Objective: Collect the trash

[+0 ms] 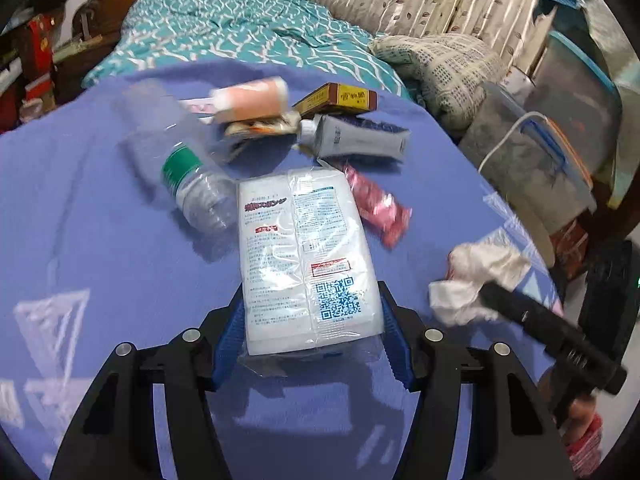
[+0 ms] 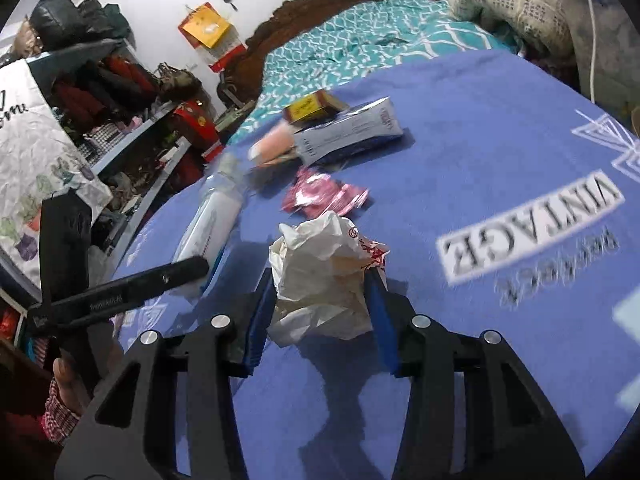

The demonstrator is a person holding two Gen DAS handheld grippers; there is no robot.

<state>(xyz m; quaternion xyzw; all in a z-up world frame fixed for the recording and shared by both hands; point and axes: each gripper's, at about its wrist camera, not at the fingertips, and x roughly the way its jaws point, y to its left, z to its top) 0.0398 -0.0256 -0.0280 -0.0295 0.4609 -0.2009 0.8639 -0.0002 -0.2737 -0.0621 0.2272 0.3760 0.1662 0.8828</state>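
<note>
Trash lies on a blue cloth [image 1: 80,208]. My left gripper [image 1: 312,312] is shut on a white plastic-wrapped packet [image 1: 304,256] with a QR code, its blue pads against both sides. My right gripper [image 2: 320,292] is shut on a crumpled white wrapper [image 2: 324,280], which also shows in the left wrist view [image 1: 476,280]. A clear bottle with a green label [image 1: 192,184], a pink wrapper [image 1: 376,208], a grey tube [image 1: 356,136], a brown-yellow box [image 1: 340,98] and a peach container [image 1: 252,98] lie beyond.
A teal patterned bed [image 1: 240,32] lies behind the cloth. Curtains, a cushion [image 1: 440,68] and plastic storage bins [image 1: 560,120] stand at the right. Cluttered shelves [image 2: 112,100] and a white paper bag [image 2: 36,148] are at the left of the right wrist view.
</note>
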